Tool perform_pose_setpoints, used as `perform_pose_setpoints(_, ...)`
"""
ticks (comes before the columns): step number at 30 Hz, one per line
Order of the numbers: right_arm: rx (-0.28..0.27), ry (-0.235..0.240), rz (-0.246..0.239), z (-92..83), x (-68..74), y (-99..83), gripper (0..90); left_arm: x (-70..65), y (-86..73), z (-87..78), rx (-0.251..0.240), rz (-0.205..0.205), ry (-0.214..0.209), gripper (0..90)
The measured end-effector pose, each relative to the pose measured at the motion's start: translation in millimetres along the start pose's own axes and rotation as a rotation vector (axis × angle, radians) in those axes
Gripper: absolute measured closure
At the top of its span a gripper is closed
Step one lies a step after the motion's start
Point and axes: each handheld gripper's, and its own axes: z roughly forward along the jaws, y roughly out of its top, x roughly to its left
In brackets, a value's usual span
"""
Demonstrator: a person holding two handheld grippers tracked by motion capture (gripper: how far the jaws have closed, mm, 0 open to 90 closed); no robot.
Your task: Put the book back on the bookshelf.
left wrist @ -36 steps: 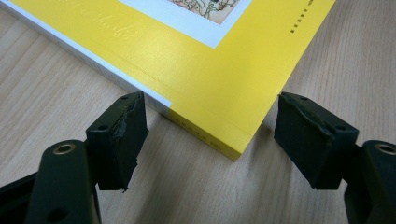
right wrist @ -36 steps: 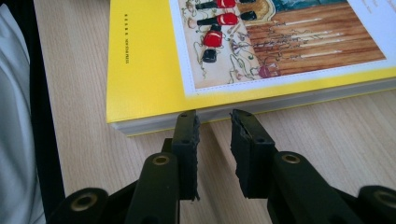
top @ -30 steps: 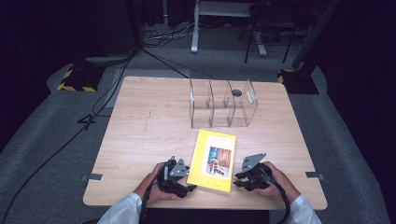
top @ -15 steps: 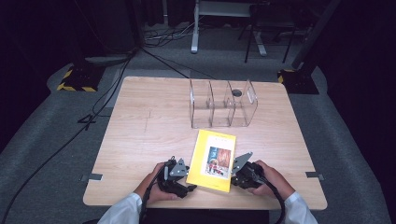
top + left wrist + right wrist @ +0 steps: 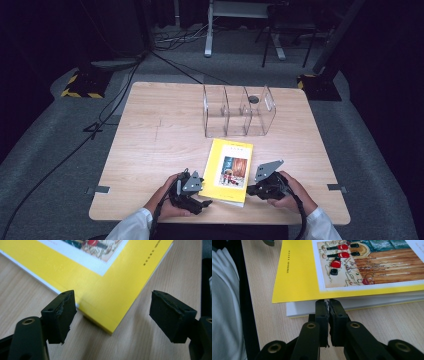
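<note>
While the yellow book (image 5: 228, 171) lies flat on the table (image 5: 150, 145), close to the near edge, its front cover is seen slightly lifted along the near right side in the right gripper view, where white pages (image 5: 372, 303) show beneath the cover. The fingers of the right gripper (image 5: 328, 305) are pressed together with nothing visible between them, their tips set against the page edge just under the raised cover; they have just been closing. At the near left corner of the book (image 5: 110, 302), the left gripper (image 5: 113, 315) is held with its fingers wide apart, one on each side of the corner and neither touching it; they have just been opening a little further. In the high view both grippers (image 5: 192, 192) (image 5: 267, 182) are seen flanking the near end of the book, each carried by a hand in a white sleeve. Beyond the book's far end, a clear divided holder (image 5: 239, 111) stands upright on the table.
</note>
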Motion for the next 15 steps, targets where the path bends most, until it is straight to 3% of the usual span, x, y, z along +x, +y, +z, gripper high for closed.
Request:
perform_pose_setpoints(6, -0.041, -0.013, 0.001, -2.7, 0.4, 4.1, 87.6, -13.7, 13.4, 6.8, 0.008, 0.064, 0.008, 21.4)
perform_pose_setpoints(15, -0.123, -0.019, 0.022, -7.4, -0.1, 12.5, 87.5, -22.3, 28.1, 20.9, 0.014, 0.066, 0.03, 18.2)
